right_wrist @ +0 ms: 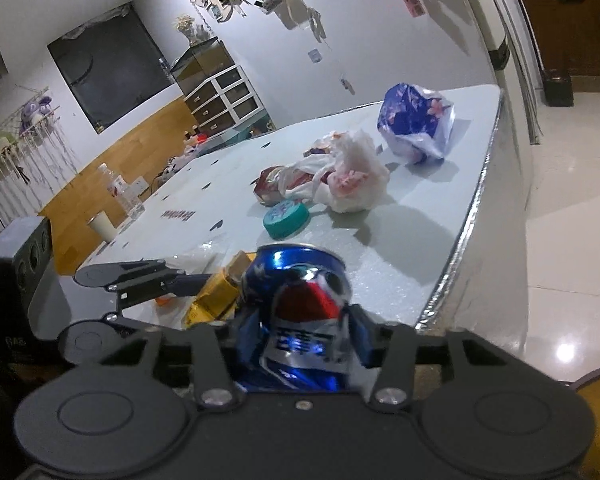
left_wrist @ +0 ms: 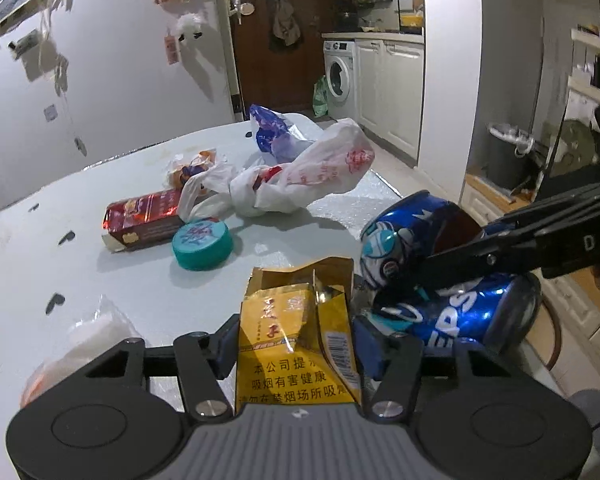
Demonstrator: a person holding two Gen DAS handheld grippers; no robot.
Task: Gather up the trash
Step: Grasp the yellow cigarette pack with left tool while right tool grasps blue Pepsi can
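My left gripper (left_wrist: 296,344) is shut on a torn yellow cigarette pack (left_wrist: 296,340), held above the near end of the white table (left_wrist: 60,280). My right gripper (right_wrist: 300,340) is shut on a crushed blue Pepsi can (right_wrist: 300,320), just right of the pack; the can also shows in the left wrist view (left_wrist: 440,280). Farther on the table lie a teal lid (left_wrist: 202,249), a red carton (left_wrist: 144,220), a knotted white plastic bag (left_wrist: 300,180), a blue and white bag (left_wrist: 276,132) and a small orange wrapper (left_wrist: 196,164).
A clear wrapper with white contents (left_wrist: 88,340) lies at the table's near left. The table's right edge (right_wrist: 472,216) drops to a tiled floor. A lined dark bin (left_wrist: 504,156) stands on the floor at right. A cup (right_wrist: 102,226) and bottle (right_wrist: 122,194) stand beyond the table's left side.
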